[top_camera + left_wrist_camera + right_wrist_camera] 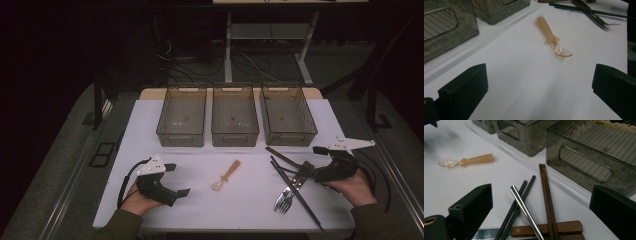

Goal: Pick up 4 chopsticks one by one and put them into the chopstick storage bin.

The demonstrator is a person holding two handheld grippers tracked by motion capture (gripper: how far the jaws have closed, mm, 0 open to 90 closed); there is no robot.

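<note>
A translucent orange spoon (pixel 226 175) lies mid-table, bowl toward me; the left gripper view shows the spoon (pixel 549 31) ahead of the jaws. My left gripper (pixel 178 179) is open and empty, left of the spoon, resting low. At the right lies a pile of cutlery: a fork (pixel 284 200), black chopsticks (pixel 296 192) and brown chopsticks (pixel 281 156). My right gripper (pixel 311 161) is open beside that pile. In the right gripper view its jaws stand wide on either side of a silver handle (pixel 525 210), brown chopsticks (pixel 546 195) and a wooden handle (pixel 549 228), gripping nothing.
Three smoky clear bins stand in a row at the back: left (pixel 181 116), middle (pixel 235 116), right (pixel 287 115). All rest on a white tabletop (pixel 150 130). A desk frame and cables sit on the floor behind.
</note>
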